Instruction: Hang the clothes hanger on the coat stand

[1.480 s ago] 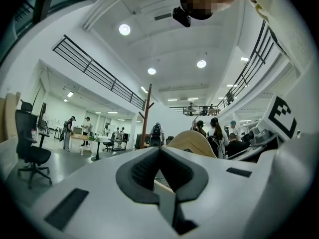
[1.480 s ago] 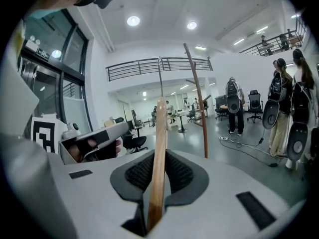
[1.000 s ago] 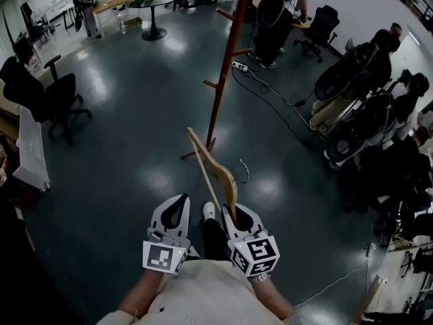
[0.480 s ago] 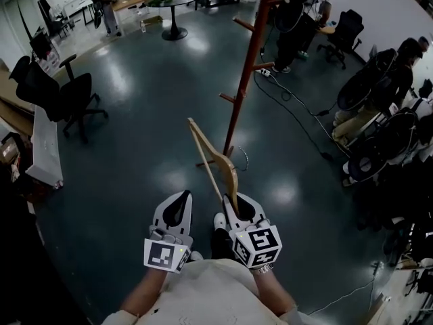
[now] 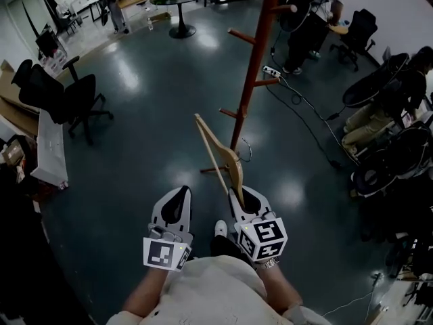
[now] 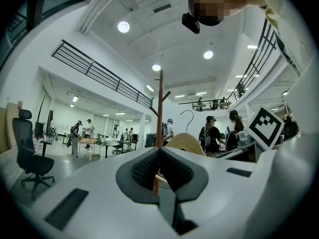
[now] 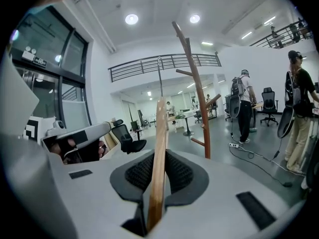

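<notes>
The hanger (image 5: pixel 218 151) was made of wood. It stuck up and away from the person, held by its bottom end. The right tool (image 5: pixel 242 196) was closed tight on that end. In the right gripper view the wood ran straight up between the two jaws. The wire hook (image 6: pixel 187 115) pointed up and was not on anything yet.

The hold looked the same as it did a second before. What had changed was the stand (image 5: pixel 254 66). A second before it stood farther off across the floor (image 5: pixel 149 80). Now it looked bigger and closer in the head view, and the top tip of the hanger sat near the pole. So the person had walked up to the stand with both tools out in front. The right gripper view showed floor between the hanger and the pole, so I think they were still apart.

The left tool (image 5: pixel 178 200) went along just beside the right one. Its jaws were shut together and held nothing.

I think the carrying part was almost over. The hanging part had not begun. The next move would need the hook lifted up and set over a peg (image 5: pixel 229 112). The low one looked nearest. The hook is thin, so it could slip off or miss.

A cable (image 5: pixel 304 107) lay on the floor past the stand. A chair (image 5: pixel 74 100) and some people were well apart from it all.
</notes>
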